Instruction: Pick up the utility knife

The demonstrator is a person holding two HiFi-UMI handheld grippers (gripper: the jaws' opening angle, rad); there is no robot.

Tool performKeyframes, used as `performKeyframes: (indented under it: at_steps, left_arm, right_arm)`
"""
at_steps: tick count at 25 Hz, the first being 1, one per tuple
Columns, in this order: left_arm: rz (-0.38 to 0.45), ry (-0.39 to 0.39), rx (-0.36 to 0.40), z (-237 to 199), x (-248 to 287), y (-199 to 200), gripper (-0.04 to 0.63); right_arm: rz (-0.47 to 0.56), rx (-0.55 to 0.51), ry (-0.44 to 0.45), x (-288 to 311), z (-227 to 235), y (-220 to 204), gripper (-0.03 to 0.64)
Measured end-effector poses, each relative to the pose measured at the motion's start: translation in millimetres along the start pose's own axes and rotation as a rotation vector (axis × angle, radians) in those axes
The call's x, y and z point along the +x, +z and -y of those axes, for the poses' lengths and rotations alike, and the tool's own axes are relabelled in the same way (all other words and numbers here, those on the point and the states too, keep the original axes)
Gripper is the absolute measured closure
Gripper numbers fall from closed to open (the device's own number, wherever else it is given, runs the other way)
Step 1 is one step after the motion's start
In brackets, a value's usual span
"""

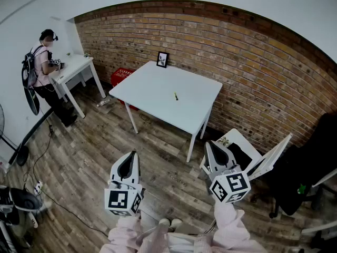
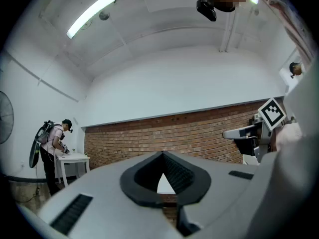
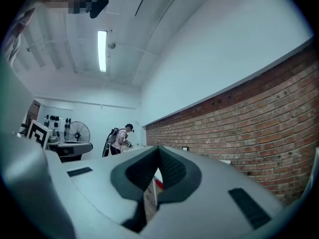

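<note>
Lying near the middle of the white table (image 1: 152, 91) is the utility knife (image 1: 176, 96), its long axis running roughly from the far corner towards the near one; it's too small to tell which end leads. Well short of the table, over the wooden floor (image 1: 89, 162), the left gripper (image 1: 132, 155) and right gripper (image 1: 209, 144) are held side by side, about level, aimed at the table. Both have their jaws together, with nothing between them.
</note>
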State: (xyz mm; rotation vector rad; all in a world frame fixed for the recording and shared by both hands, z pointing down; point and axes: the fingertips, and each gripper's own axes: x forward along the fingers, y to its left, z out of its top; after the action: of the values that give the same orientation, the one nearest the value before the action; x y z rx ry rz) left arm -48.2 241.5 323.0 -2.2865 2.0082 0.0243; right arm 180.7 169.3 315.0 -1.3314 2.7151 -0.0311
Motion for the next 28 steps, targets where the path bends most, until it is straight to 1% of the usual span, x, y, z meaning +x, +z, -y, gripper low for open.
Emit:
performKeyframes:
  at_steps: [9,11,15,19,25,28]
  left_arm:
    - [-0.005,-0.009,-0.005,9,5,1,0.6]
    - [-0.011,-0.009,-0.006,11,6,0,0.6]
    - [-0.027,-0.006,-0.019,14,5,-6,0.6]
    - [-0.033,0.003,-0.028,14,4,-9,0.6]
    - [-0.04,0.012,-0.034,11,4,-12,0.6]
    - [-0.043,0.02,-0.037,8,5,-14,0.6]
  right_arm:
    - [-0.017,0.005,0.011,-1,4,-8,0.615]
    - [-0.01,0.023,0.01,-2,5,-8,0.615]
    - [-0.008,0.094,0.002,-4,12,-16,0.614]
    - [-0.016,0.087,-0.027,-1,18,-21,0.614]
    - [-0.028,0.087,-0.015,9,16,-25,0.509]
    - [-0.039,0.081,-0.008,14,15,-30,0.477]
